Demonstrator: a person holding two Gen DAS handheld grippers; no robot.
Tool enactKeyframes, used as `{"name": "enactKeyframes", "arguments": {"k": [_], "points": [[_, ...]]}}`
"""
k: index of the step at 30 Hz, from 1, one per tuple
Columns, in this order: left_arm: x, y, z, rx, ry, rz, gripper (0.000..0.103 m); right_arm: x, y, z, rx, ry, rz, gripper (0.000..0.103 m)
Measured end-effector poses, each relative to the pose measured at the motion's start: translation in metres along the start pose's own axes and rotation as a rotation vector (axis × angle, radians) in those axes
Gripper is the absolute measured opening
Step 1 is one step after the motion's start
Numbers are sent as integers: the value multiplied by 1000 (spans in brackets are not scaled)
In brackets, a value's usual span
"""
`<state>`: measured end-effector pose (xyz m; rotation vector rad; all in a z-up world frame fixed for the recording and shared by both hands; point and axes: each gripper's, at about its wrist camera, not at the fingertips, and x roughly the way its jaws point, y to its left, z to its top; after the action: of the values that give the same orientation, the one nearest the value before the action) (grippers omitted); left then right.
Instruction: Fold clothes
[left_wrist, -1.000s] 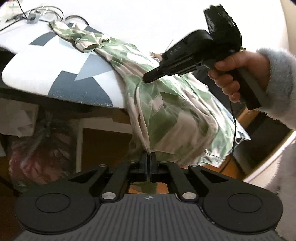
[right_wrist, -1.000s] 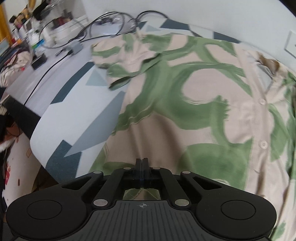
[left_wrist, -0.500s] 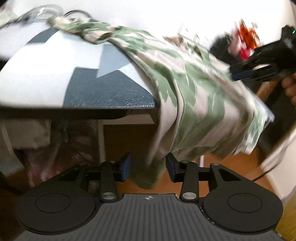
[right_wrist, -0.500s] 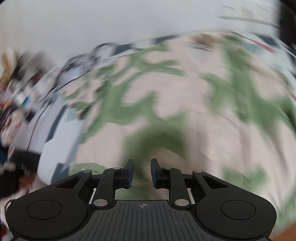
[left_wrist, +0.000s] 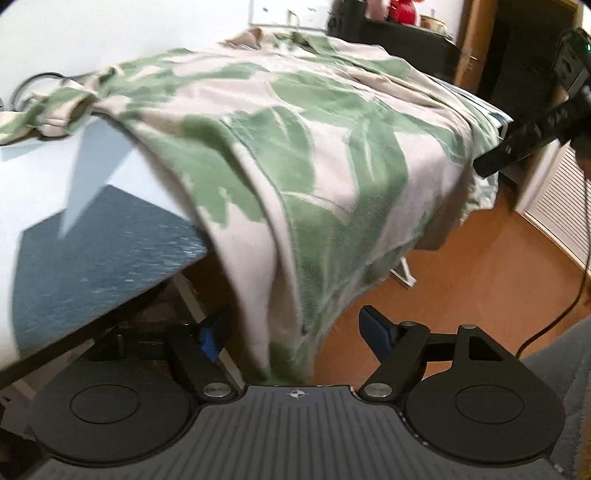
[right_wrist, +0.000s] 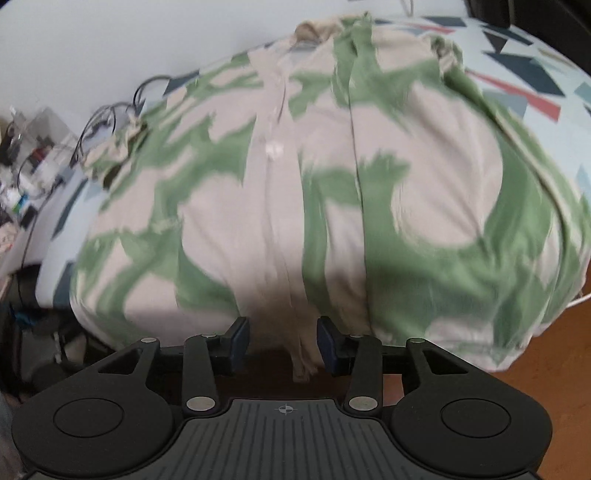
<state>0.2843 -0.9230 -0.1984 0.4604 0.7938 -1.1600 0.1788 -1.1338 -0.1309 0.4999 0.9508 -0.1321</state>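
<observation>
Draping over the near edge of the table (left_wrist: 92, 236), a beige shirt (left_wrist: 295, 155) with broad green leaf shapes lies spread across a cover printed in white, grey and dark blue triangles. At the far left of the left wrist view, one bunched sleeve (left_wrist: 55, 110) rests on the tabletop beside a loop of dark cable (left_wrist: 40, 79). Moving rightward, the shirt's hem hangs down off the table edge and drops between the spread fingers of the left gripper (left_wrist: 295, 334); the blue-padded fingers stand wide apart on either side of the hanging cloth and clamp nothing. Further right, orange-brown floor (left_wrist: 480, 266) shows below the hem, and at the far right edge the right gripper (left_wrist: 491, 166) pokes in as a dark shape, held off the shirt's side.

From the right wrist view, clutter and cables (right_wrist: 103, 118) sit at the far left on the table. The shirt (right_wrist: 424, 192) fills the middle, its button placket (right_wrist: 273, 147) running away from the camera toward the collar (right_wrist: 317, 29). The right gripper (right_wrist: 284, 343) has its fingers parted, with a strip of the hem hanging loose in the gap, not pinched. To the right, the patterned cover (right_wrist: 535, 74) is bare.
</observation>
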Motion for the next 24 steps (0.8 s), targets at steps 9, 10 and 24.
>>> {"name": "enactKeyframes", "arguments": {"k": [9,10,24], "points": [[15,-5,2,52,78,-64,75,52,-2,-26,-11,42,23,39],[13,-2,4,30,71,-73,75,56,-3,-28,8,44,32,39],[11,6,8,-92,29,-85,75,104,-5,-43,117,2,-23,50]]}}
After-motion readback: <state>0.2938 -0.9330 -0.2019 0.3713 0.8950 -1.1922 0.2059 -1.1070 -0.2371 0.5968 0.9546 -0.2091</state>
